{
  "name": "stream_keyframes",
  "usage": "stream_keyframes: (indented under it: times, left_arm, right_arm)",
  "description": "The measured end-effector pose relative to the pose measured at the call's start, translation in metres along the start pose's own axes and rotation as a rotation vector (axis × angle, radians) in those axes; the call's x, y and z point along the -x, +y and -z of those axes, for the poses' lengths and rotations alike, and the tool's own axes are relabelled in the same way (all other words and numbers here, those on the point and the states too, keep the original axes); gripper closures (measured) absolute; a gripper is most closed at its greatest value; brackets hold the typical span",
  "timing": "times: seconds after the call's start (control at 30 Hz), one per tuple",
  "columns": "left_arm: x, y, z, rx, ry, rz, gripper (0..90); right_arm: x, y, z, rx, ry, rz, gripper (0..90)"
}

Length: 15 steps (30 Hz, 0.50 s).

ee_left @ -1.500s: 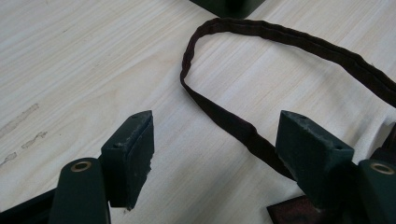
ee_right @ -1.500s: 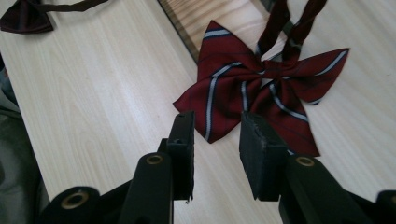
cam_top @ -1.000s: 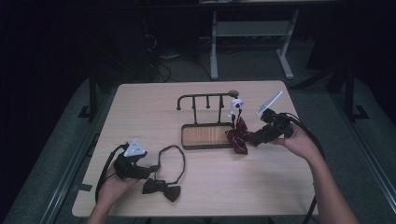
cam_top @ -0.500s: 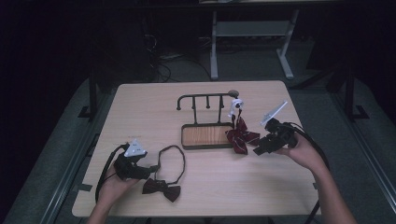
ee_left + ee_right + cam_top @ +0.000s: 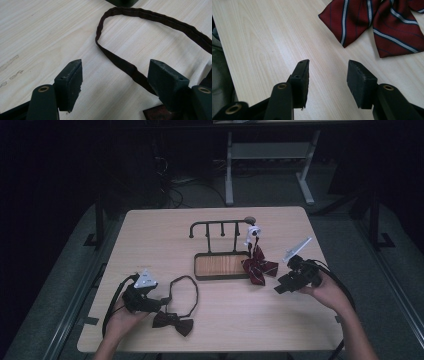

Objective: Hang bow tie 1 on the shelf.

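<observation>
The striped red bow tie (image 5: pixel 258 265) hangs from the right end of the dark hook rack (image 5: pixel 220 226), its wings lying against the corner of the rack's wooden tray (image 5: pixel 221 265) and the table (image 5: pixel 240 320). In the right gripper view its tails (image 5: pixel 372 22) lie flat on the wood, well clear of the jaws. The right gripper (image 5: pixel 286 282) sits just to the tie's right, released, its jaws having just been opening with nothing between them. Near the front left edge lies a dark bow tie (image 5: pixel 173 322) (its strap (image 5: pixel 130 67) loops toward the rack). The left gripper (image 5: pixel 159 303) rests beside it, jaws spread, the strap running between them unpinched.
</observation>
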State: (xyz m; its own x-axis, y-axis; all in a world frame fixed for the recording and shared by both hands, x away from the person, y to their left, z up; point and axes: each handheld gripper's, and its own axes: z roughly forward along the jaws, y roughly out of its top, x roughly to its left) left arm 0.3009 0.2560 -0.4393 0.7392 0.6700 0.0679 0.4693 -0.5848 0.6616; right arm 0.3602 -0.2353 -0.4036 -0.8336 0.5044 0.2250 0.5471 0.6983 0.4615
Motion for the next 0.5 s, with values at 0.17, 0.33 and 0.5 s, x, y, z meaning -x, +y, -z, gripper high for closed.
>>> stream_keyframes:
  times: [0.17, 0.33, 0.5]
  left_arm:
    - [0.0, 0.0, -0.001, -0.003, -0.001, 0.001, 28.8]
    - [-0.002, 0.001, -0.001, -0.002, 0.002, 0.005, 28.8]
    - [-0.005, 0.002, -0.001, 0.006, 0.0, 0.018, 28.9]
  right_arm:
    - [-0.003, -0.003, -0.002, 0.002, 0.0, 0.003, 51.5]
    - [-0.009, -0.007, -0.006, 0.002, -0.02, 0.014, 50.4]
    - [-0.012, -0.01, -0.01, 0.005, -0.024, 0.02, 48.8]
